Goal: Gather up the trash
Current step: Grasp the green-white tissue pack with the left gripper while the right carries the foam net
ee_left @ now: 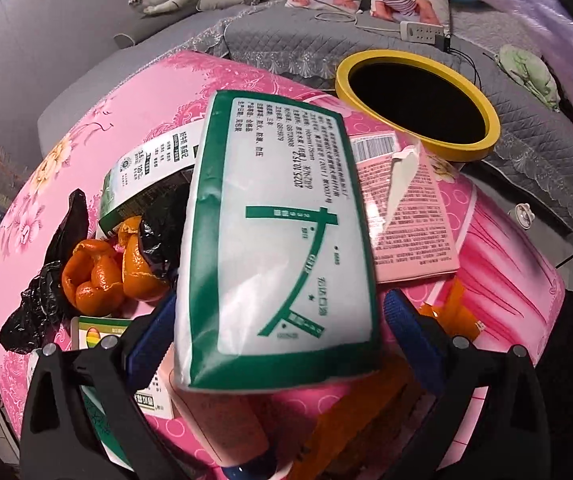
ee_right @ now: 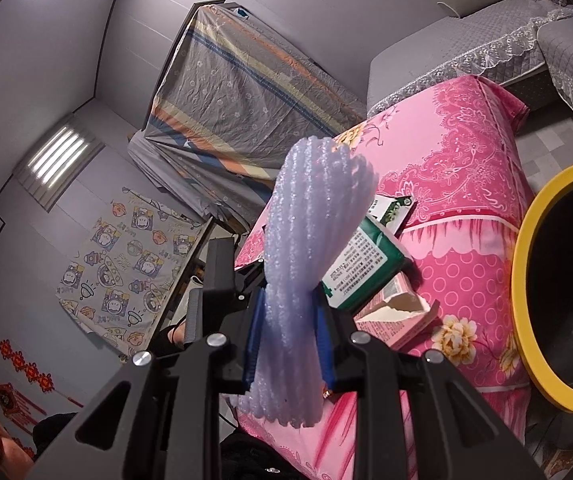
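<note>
My left gripper (ee_left: 278, 312) is shut on a green-and-white tissue pack (ee_left: 278, 236) and holds it above the pink table (ee_left: 86, 128). The pack also shows in the right wrist view (ee_right: 362, 268). My right gripper (ee_right: 288, 328) is shut on a pale purple foam net (ee_right: 306, 264), held upright above the table's edge. The yellow-rimmed bin (ee_left: 418, 100) stands beyond the table; in the right wrist view its rim (ee_right: 526, 280) is at the right. On the table lie orange peels (ee_left: 102, 276), a black plastic bag (ee_left: 46, 280) and a torn pink carton (ee_left: 410, 216).
A green-and-white box (ee_left: 146, 176) lies behind the peels, an orange wrapper (ee_left: 454, 308) near my right finger. A grey sofa (ee_left: 286, 40) with cushions and a power strip (ee_left: 422, 32) is behind the bin. A covered rack (ee_right: 238, 100) stands by the wall.
</note>
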Motion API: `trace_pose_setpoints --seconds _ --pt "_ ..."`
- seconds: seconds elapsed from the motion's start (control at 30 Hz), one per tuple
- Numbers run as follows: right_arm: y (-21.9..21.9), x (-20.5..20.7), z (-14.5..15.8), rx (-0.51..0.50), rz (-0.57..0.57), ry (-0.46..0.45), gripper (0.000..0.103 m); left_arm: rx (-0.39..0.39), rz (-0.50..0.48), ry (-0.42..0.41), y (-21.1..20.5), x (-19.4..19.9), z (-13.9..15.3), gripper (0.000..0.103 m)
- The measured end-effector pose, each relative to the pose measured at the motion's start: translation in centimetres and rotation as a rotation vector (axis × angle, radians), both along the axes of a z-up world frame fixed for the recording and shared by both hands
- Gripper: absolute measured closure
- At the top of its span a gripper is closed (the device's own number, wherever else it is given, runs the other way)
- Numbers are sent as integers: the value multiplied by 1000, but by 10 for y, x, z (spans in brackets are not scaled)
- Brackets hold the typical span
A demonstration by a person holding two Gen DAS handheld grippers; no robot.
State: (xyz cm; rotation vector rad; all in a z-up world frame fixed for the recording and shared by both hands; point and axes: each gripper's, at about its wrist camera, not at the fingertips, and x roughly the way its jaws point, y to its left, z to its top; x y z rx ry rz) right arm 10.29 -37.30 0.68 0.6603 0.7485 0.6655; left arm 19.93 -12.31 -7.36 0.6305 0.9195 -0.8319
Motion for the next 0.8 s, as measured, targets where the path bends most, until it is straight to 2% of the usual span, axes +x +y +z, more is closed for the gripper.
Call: trace_pose_setpoints --seconds 0.1,0.13,0.23,0.37,0.47,0.6,0.7,0.8 --pt "-6 -3 -1 5 -14 -1 80 -7 34 29 2 10 -5 9" --pt "-7 -3 -1 5 -17 1 80 -26 38 48 5 12 -4 18" --pt "-9 -5 -2 5 -25 10 80 -45 43 48 12 11 -1 24" --pt "-8 -5 -5 6 -29 21 80 -60 50 20 21 -1 5 27" --pt "-6 -4 -5 0 -31 26 80 -103 59 5 35 -14 16 27" --pt "-1 -4 -2 -6 -32 20 80 -209 87 -51 59 -33 42 27" --pt "-2 -3 0 -2 -50 8 80 -322 157 -102 77 -43 66 27" --pt "-6 -5 3 -3 -86 -12 80 -397 237 -208 85 -57 87 27"
